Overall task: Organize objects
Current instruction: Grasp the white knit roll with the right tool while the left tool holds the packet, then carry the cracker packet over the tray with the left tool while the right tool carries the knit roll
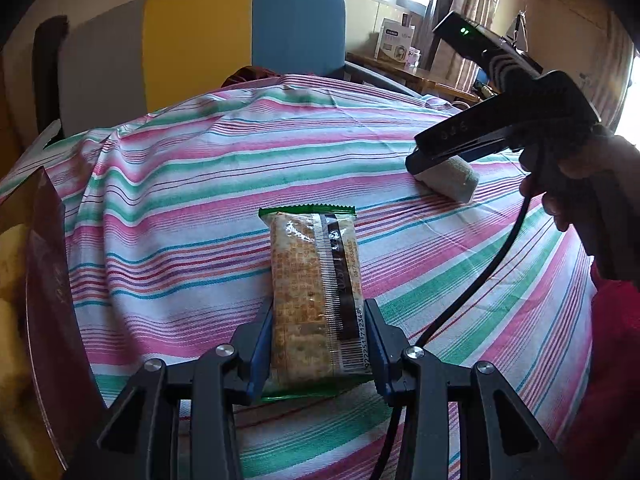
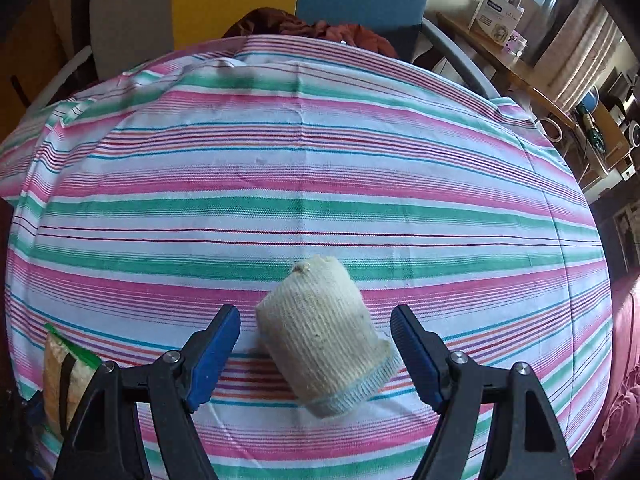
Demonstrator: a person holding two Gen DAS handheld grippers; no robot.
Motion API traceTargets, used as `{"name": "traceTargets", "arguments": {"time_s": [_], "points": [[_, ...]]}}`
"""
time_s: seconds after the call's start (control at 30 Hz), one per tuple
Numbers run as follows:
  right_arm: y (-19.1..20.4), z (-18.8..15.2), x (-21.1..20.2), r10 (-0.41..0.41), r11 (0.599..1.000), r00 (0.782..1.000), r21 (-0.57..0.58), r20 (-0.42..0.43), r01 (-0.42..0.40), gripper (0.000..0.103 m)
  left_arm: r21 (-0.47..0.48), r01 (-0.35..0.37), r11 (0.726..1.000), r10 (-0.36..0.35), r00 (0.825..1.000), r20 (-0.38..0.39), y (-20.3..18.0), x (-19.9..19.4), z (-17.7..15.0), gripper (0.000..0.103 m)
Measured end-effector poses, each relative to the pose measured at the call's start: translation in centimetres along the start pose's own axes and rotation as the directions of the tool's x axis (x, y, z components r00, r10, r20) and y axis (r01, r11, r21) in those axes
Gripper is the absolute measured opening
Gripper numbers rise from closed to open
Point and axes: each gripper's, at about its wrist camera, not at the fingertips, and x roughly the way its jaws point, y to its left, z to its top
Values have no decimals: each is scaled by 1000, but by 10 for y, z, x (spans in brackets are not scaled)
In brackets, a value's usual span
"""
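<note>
My left gripper (image 1: 319,312) is shut on a cracker packet (image 1: 314,276) with green ends and a barcode, held just over the striped tablecloth (image 1: 180,184). The packet also shows at the left edge of the right wrist view (image 2: 66,364). My right gripper (image 2: 316,320) is open, its blue pads on either side of a rolled cream sock (image 2: 324,340) lying on the cloth without touching it. In the left wrist view the right gripper (image 1: 424,160) sits over the sock (image 1: 452,178) at the right.
A dark red box wall (image 1: 48,280) with yellowish contents stands at the left. A grey, yellow and blue chair back (image 1: 200,40) is behind the table. A wooden side table with a white box (image 2: 496,12) is at the far right. A red cushion (image 2: 624,360) lies right.
</note>
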Motion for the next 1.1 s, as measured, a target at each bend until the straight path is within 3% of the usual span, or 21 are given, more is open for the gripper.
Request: {"name": "traceTargets", "arguments": {"time_s": [0.07,0.13,0.47,0.63,1.1], "points": [[2,-2,14,-16,1000,999,-6,-36,16,78,-2,3,1000,-3,1000,2,0,0,0,42],[-1,-7,9,-12,1000,1000,23,-8,13,53,-5,6,1000,-6,1000,4,1,0,-1,42],[15,-54,-13,123,988,992,101,-14,-121,53,-8,7,1000,-7,1000,0,1,-1,1,42],[18,-59,-8,121,989,993,91,-5,-120,53,-17,-16,1000,16,1000,-16,1,-9,2,41],[30,-63,-9,88,996,996,31,29,-89,51,-67,-53,996,59,995,80,11,-85,2,41]]}}
